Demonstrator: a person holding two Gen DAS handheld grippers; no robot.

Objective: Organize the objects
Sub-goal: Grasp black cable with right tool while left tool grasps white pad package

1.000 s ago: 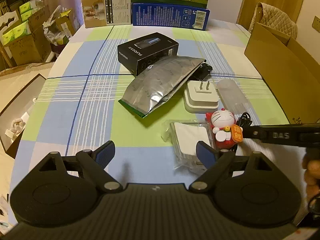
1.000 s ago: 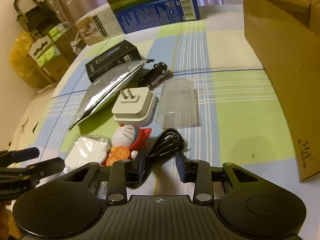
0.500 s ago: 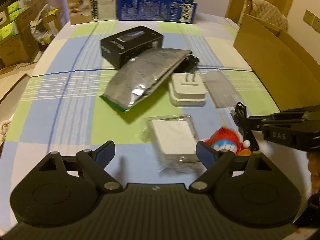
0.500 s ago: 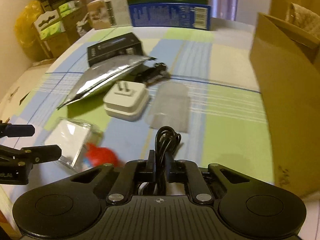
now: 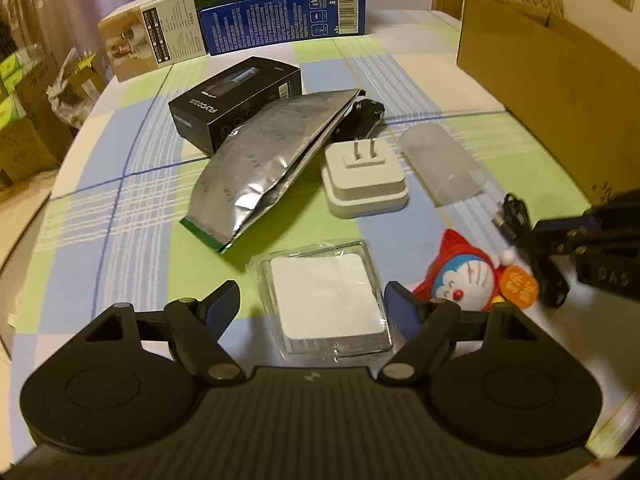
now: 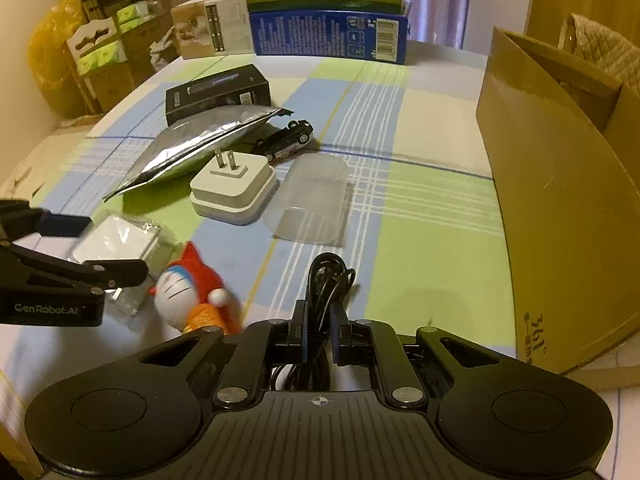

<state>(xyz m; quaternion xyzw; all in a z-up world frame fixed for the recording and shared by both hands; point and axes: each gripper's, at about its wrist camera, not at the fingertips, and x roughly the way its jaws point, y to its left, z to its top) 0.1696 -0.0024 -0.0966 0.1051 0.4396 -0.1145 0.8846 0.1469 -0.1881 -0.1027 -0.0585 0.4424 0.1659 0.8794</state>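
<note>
1. Two grippers are at work. Your right gripper [image 6: 319,336] has its jaws drawn nearly together on a coiled black cable [image 6: 328,280], whose loop stands out ahead of the fingertips, clear of the checked tablecloth [image 6: 432,216].
2. Your left gripper [image 5: 314,308] has its jaws spread wide and grips nothing; between them, on the cloth, lies a clear plastic packet [image 5: 326,300] with a white pad inside.
3. Just right of that packet lies a red-and-blue cat figure [image 5: 468,280], on its side as far as can be judged.
4. Farther off sit a white plug adapter [image 5: 364,180], a silver foil pouch [image 5: 264,164], a frosted clear sleeve [image 5: 444,164], a small black toy car [image 6: 288,140] and a black carton [image 5: 236,98].
5. Step in hand, as judged: the cable is grasped and ready to be carried to storage. The open cardboard box [image 6: 560,200] at the right edge is the likely destination.
6. Next move: swing the right gripper rightward and upward over the box wall, keeping the hanging loop clear of the rim, then release inside.
7. For the left gripper, the packet is the nearest candidate; lower and centre before closing, since the thin plastic may slip.
</note>
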